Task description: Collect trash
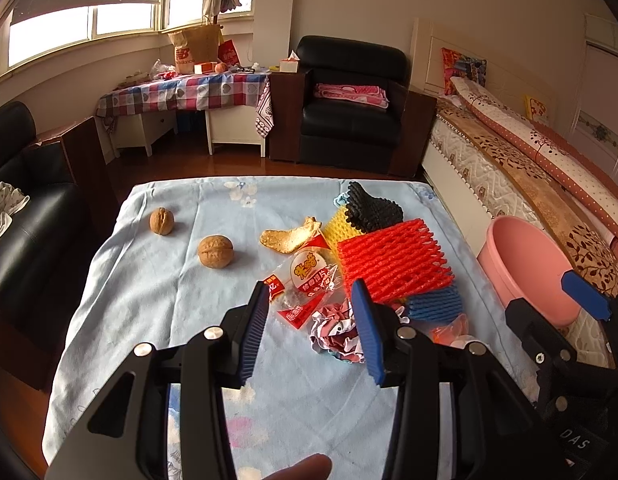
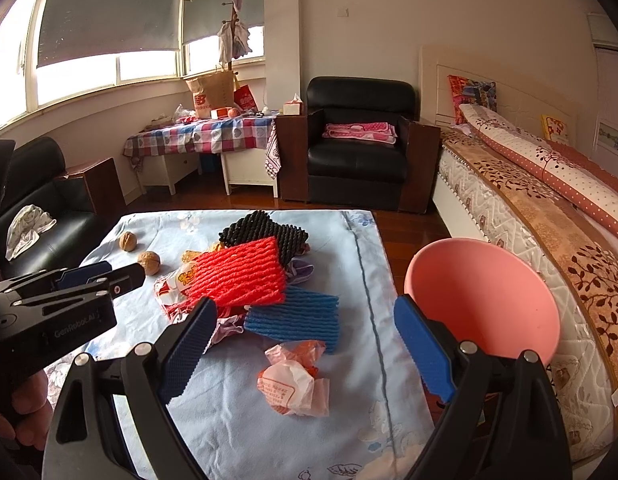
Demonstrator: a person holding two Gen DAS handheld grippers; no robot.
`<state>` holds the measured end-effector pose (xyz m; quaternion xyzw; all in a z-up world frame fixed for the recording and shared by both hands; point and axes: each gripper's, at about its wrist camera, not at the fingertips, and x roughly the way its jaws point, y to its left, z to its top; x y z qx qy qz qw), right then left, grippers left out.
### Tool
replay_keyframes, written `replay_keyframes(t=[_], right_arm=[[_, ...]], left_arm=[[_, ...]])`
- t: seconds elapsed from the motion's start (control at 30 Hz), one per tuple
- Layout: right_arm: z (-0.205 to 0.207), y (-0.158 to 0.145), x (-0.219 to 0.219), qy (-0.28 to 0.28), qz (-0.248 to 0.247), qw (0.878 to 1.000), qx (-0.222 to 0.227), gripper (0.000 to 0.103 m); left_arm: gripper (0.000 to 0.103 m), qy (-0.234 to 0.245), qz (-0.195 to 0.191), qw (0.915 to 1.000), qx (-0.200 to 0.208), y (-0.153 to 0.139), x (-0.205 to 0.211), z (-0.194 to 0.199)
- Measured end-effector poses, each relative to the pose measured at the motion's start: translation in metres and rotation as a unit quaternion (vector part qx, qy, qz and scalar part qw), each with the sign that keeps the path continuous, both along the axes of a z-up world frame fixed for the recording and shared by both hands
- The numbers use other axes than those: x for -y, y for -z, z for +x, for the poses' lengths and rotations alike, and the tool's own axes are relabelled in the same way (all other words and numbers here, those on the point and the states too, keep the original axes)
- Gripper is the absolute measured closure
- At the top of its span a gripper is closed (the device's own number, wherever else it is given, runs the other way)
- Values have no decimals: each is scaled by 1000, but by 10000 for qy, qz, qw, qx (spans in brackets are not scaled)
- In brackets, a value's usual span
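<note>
A pale blue floral tablecloth (image 1: 157, 280) carries red foam fruit netting (image 1: 391, 266), black foam netting (image 1: 373, 208), yellow foam netting (image 1: 336, 227), blue foam netting (image 2: 295, 318), two brown walnuts (image 1: 215, 251), a red-and-white snack wrapper (image 1: 307, 280) and an orange-and-white paper wrapper (image 2: 295, 380); beside it, a plain pink plastic basin (image 2: 485, 300).

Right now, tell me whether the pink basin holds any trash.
Empty as far as visible: the pink basin shows only bare pink inside; its bottom is partly hidden in both views.

Daylit bedroom: black armchair (image 2: 359, 148), bed (image 2: 541, 216), checked-cloth side table (image 2: 201, 136).
</note>
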<state>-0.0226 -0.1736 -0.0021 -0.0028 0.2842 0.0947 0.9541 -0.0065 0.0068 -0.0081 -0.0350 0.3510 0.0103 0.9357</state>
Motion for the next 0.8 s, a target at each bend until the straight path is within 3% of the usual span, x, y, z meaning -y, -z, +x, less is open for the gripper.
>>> replay_keyframes(t=[0.8], right_arm=[[0,6,2,-2,7,10000,-75,14]], left_arm=[[60,-12,-110,9999,5,3,-8,1]])
